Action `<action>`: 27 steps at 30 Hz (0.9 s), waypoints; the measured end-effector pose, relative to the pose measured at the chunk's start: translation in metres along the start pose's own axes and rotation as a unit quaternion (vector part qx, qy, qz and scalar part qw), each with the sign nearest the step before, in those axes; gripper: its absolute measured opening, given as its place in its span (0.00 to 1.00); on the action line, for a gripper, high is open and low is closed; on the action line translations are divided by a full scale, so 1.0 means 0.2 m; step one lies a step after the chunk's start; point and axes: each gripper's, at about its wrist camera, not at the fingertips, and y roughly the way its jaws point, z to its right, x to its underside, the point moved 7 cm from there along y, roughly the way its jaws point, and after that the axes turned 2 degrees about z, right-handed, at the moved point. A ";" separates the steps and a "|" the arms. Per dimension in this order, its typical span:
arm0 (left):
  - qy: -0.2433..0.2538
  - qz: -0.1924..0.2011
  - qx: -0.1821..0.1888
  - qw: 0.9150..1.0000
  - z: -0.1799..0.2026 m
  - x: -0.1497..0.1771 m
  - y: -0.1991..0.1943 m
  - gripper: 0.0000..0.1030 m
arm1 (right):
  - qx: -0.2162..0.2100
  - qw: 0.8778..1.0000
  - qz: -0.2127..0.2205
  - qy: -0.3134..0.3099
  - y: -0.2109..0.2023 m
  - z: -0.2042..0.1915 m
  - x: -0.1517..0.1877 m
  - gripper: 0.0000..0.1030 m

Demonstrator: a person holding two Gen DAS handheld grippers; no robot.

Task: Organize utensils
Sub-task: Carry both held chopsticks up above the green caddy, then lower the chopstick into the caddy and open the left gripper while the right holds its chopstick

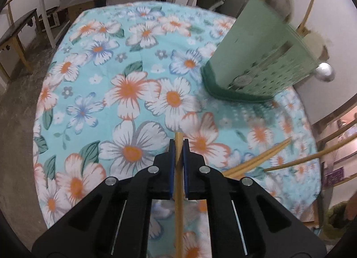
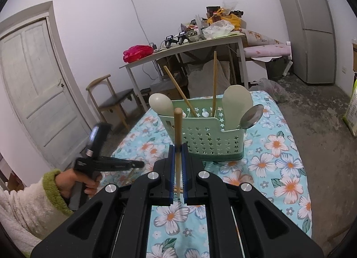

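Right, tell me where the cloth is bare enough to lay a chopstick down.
Bare: the floral tablecloth left of the green utensil basket, up to the far edge. Also in front of the basket in the right wrist view. Crowded: beside the loose chopsticks.

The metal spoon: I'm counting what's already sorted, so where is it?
In the right wrist view, the metal spoon stands bowl-up at the right end of the green utensil basket, just right of the pale spatula.

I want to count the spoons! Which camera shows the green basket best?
The right wrist view: the green basket stands upright and sharp, its spoons and chopsticks visible. The left wrist view shows it blurred, tilted, cut off at the edge.
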 end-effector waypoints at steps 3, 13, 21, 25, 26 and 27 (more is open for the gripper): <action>-0.005 0.021 0.034 0.999 0.04 -0.02 -0.14 0.05 | 0.000 1.000 0.000 0.001 0.01 0.01 0.00 0.06; 0.045 0.124 0.087 0.987 0.22 -0.18 -0.62 0.05 | 0.010 1.000 -0.002 0.011 0.03 0.04 0.00 0.06; 0.076 0.287 0.128 0.946 0.47 -0.54 -1.06 0.05 | 0.011 1.000 -0.003 0.015 0.02 0.05 0.00 0.06; 0.066 0.369 0.147 0.915 0.60 -0.74 -1.15 0.05 | 0.011 1.000 -0.003 0.014 0.02 0.05 0.00 0.06; 0.060 0.388 0.149 0.908 0.63 -0.80 -1.15 0.05 | 0.013 1.000 -0.002 0.014 0.01 0.05 0.00 0.06; 0.057 0.398 0.148 0.903 0.65 -0.83 -1.14 0.05 | 0.014 1.000 -0.002 0.013 0.01 0.05 -0.01 0.06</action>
